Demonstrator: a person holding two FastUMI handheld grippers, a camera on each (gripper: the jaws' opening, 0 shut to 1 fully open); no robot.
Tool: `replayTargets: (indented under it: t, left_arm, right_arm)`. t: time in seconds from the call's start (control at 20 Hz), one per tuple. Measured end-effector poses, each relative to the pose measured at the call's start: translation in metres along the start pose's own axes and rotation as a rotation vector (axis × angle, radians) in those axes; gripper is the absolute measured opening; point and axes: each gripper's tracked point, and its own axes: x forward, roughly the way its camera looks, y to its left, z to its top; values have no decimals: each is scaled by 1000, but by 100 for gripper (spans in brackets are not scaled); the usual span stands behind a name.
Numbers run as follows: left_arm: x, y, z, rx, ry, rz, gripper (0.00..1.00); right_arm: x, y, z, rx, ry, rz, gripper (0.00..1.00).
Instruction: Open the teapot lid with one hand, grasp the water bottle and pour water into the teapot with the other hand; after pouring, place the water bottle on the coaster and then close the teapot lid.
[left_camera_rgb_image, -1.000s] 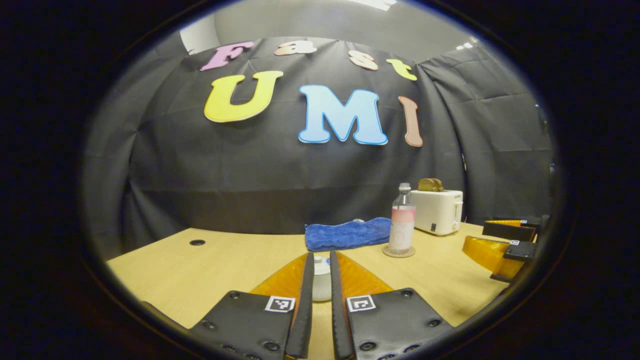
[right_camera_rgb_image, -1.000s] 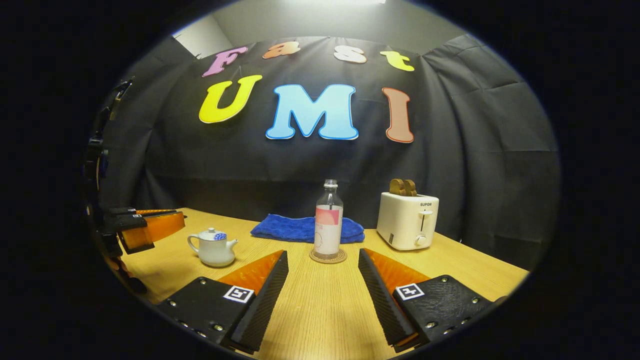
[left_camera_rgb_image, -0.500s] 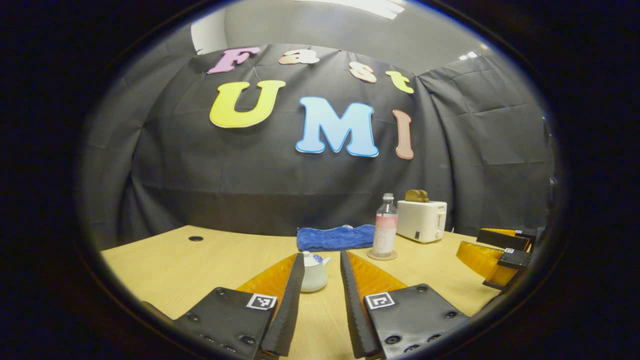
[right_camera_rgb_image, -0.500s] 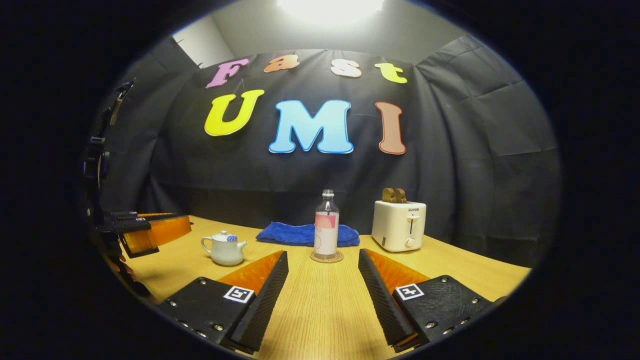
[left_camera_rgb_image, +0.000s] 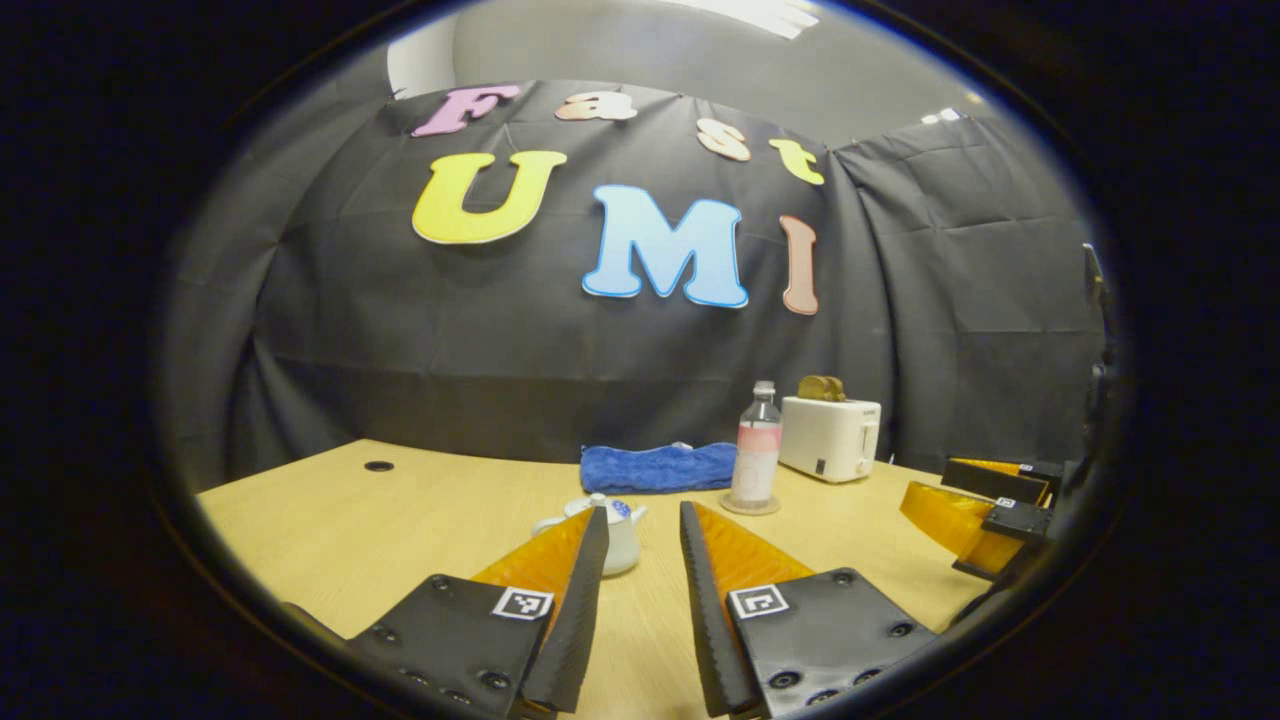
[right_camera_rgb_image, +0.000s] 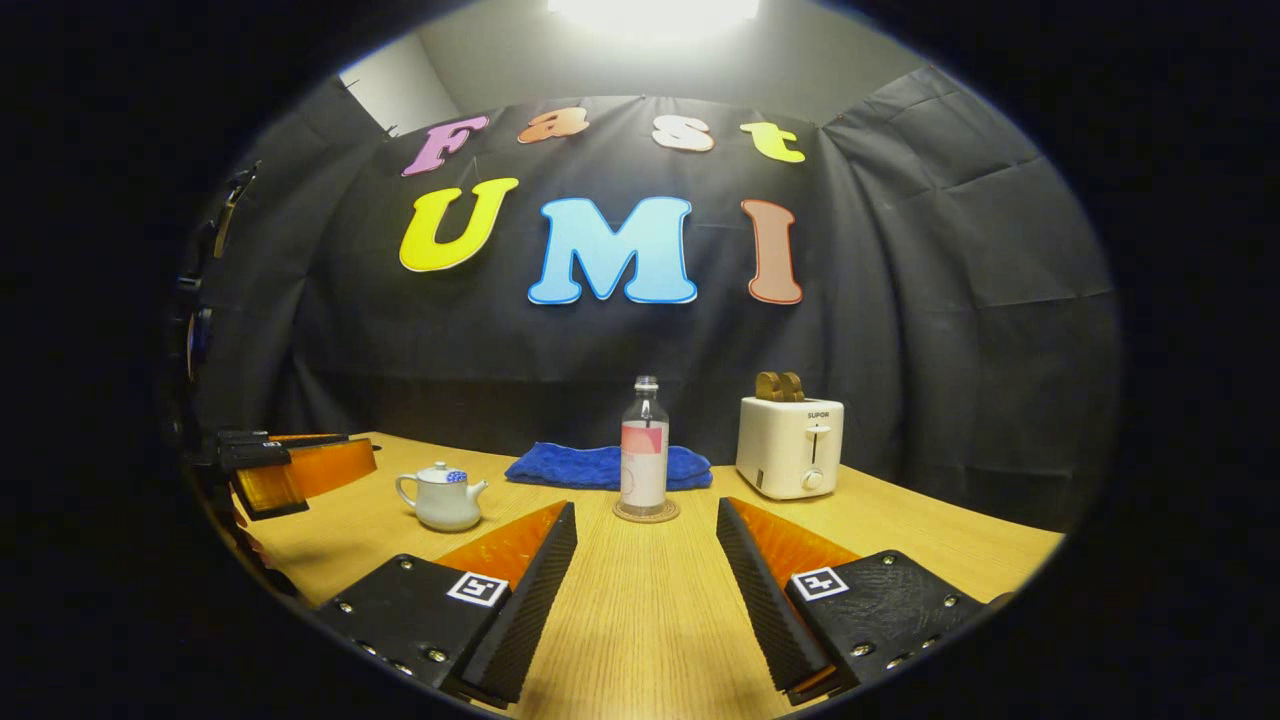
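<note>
Ceramic teapot (right_camera_rgb_image: 441, 497), lid seated, is sitting on the counter (right_camera_rgb_image: 640, 600) at 10 o'clock in the right gripper view; water bottle (right_camera_rgb_image: 644, 447) is standing on its coaster (right_camera_rgb_image: 645, 514) at 12. Both tools are gaping, holding nothing. Left tool (left_camera_rgb_image: 640, 550) is lining up on the lid knob (left_camera_rgb_image: 597, 497): I'd centre it, pinch only the knob, lift straight. Right tool (right_camera_rgb_image: 645, 560) is facing the bottle.

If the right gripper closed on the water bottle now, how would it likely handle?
The water bottle is tall and narrow on a small coaster, so a high push would probably tip it. Its clear, smooth-looking wall may slip between the fingers. It looks hard rather than floppy; how full it is cannot be told, so its weight is uncertain.
</note>
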Motion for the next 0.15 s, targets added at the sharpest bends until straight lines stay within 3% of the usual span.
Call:
replayTargets:
  t: [0.15]
  left_arm:
    - [1,0,-5,-11,14,-3,51]
  right_arm:
    - [0,4,-2,-2,4,17,87]
